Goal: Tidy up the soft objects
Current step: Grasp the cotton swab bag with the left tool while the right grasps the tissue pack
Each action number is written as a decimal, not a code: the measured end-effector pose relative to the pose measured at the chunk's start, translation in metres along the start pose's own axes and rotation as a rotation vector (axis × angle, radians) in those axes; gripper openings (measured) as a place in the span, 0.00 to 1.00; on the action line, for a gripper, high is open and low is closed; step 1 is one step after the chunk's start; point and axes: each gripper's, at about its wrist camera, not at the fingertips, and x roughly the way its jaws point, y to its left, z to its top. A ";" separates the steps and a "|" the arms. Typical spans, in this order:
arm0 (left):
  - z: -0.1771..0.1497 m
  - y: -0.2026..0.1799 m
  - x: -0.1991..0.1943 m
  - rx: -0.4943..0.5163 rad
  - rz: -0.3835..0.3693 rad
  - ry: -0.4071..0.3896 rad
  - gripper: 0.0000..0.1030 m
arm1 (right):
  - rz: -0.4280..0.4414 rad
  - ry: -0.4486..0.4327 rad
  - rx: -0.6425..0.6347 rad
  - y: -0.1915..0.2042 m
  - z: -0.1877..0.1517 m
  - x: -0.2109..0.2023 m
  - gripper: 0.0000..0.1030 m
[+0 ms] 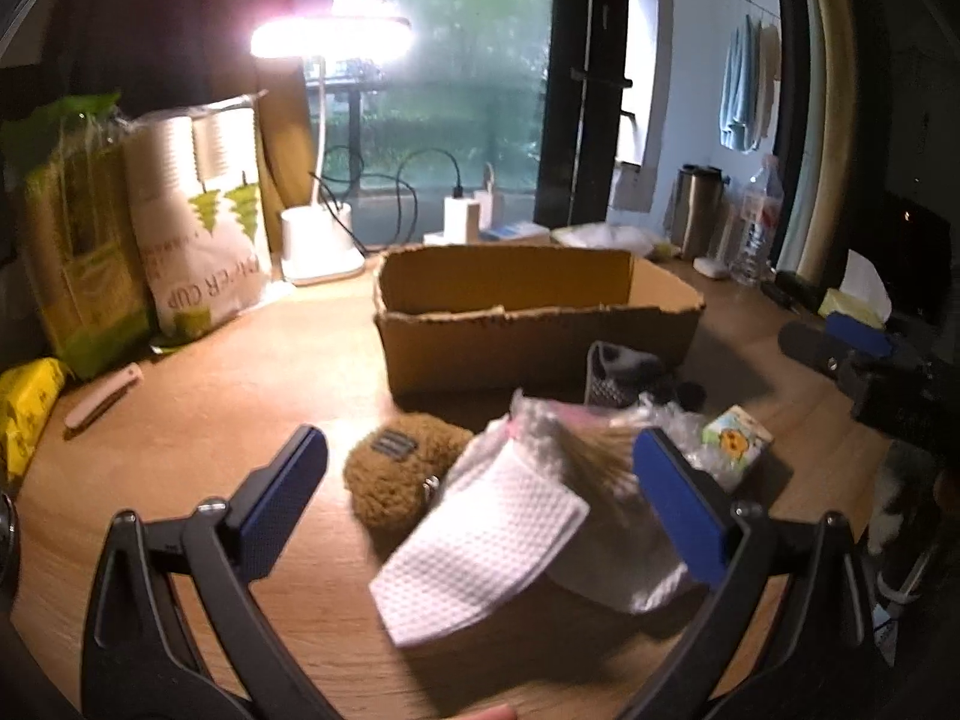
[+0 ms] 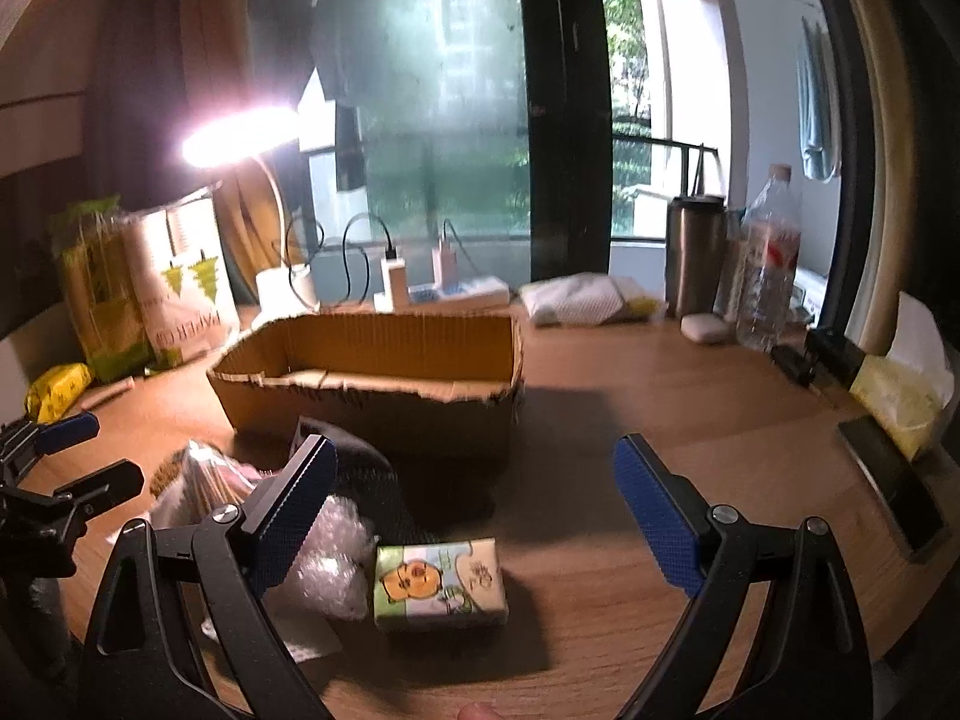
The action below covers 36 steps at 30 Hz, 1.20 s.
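A low cardboard box (image 1: 540, 324) (image 2: 372, 396) stands open on the wooden desk. In front of it lies a heap of soft things: a white waffle cloth (image 1: 480, 546), a brown fuzzy pouch (image 1: 402, 468), a plastic bag of sticks (image 1: 576, 432) (image 2: 204, 480), bubble wrap (image 2: 336, 564), a small tissue pack with a cartoon (image 1: 735, 438) (image 2: 441, 585) and a dark mesh item (image 1: 618, 375) (image 2: 372, 480). My left gripper (image 1: 480, 480) stands open around the cloth and pouch. My right gripper (image 2: 474, 498) is open above the tissue pack, holding nothing.
A lit desk lamp (image 1: 324, 240), bags of paper cups (image 1: 198, 222) and a yellow pack (image 1: 27, 414) stand at the left. A steel tumbler (image 2: 696, 252), a water bottle (image 2: 771, 264), a tissue box (image 2: 900, 396) and a phone (image 2: 894, 480) sit at the right. Chargers and cables (image 2: 396, 282) line the back.
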 end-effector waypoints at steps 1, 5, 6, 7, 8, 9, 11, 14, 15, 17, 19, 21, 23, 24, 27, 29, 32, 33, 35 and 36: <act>0.000 -0.001 0.002 0.004 -0.005 0.004 1.00 | 0.003 0.011 0.001 0.000 -0.002 0.002 0.92; 0.003 -0.011 0.013 0.044 -0.035 0.036 1.00 | 0.008 0.067 -0.005 0.002 -0.012 0.015 0.92; 0.003 -0.016 0.017 0.055 -0.042 0.044 1.00 | 0.007 0.085 -0.009 0.002 -0.015 0.019 0.92; 0.004 -0.020 0.020 0.070 -0.049 0.049 1.00 | 0.002 0.106 -0.018 0.003 -0.018 0.022 0.92; 0.004 -0.024 0.022 0.084 -0.054 0.049 1.00 | -0.008 0.124 -0.024 0.003 -0.022 0.026 0.92; 0.005 -0.030 0.023 0.106 -0.061 0.043 1.00 | -0.012 0.137 -0.023 0.003 -0.024 0.029 0.92; 0.007 -0.038 0.026 0.137 -0.071 0.043 1.00 | -0.015 0.165 -0.010 -0.001 -0.029 0.034 0.92; 0.009 -0.049 0.032 0.170 -0.096 0.043 0.99 | -0.021 0.194 -0.002 -0.005 -0.036 0.039 0.92; 0.010 -0.051 0.033 0.174 -0.104 0.038 0.99 | -0.018 0.201 0.000 -0.005 -0.037 0.039 0.92; 0.012 -0.053 0.032 0.174 -0.132 0.024 0.99 | -0.012 0.202 -0.005 -0.004 -0.037 0.038 0.92; 0.014 -0.055 0.031 0.172 -0.176 0.012 0.99 | -0.006 0.208 -0.014 -0.003 -0.038 0.039 0.92; 0.013 -0.058 0.033 0.180 -0.195 0.018 0.99 | -0.002 0.214 -0.016 -0.003 -0.040 0.040 0.92; 0.012 -0.058 0.041 0.180 -0.174 0.046 0.99 | 0.001 0.216 -0.015 -0.003 -0.040 0.040 0.92; 0.011 -0.058 0.043 0.177 -0.167 0.052 0.99 | 0.004 0.216 -0.013 -0.004 -0.040 0.040 0.92; 0.008 -0.056 0.052 0.172 -0.155 0.094 0.99 | 0.009 0.222 -0.015 -0.004 -0.040 0.040 0.92; 0.006 -0.056 0.055 0.172 -0.174 0.110 0.99 | 0.014 0.228 -0.020 -0.003 -0.041 0.041 0.92; 0.004 -0.064 0.057 0.206 -0.196 0.125 0.99 | 0.018 0.231 -0.024 -0.001 -0.042 0.042 0.92; 0.003 -0.065 0.056 0.211 -0.204 0.119 0.99 | 0.020 0.231 -0.024 -0.001 -0.042 0.041 0.92; 0.004 -0.069 0.052 0.225 -0.247 0.114 0.99 | 0.023 0.230 -0.022 -0.002 -0.041 0.041 0.92; 0.004 -0.072 0.052 0.233 -0.268 0.117 0.98 | 0.024 0.230 -0.020 -0.002 -0.041 0.041 0.92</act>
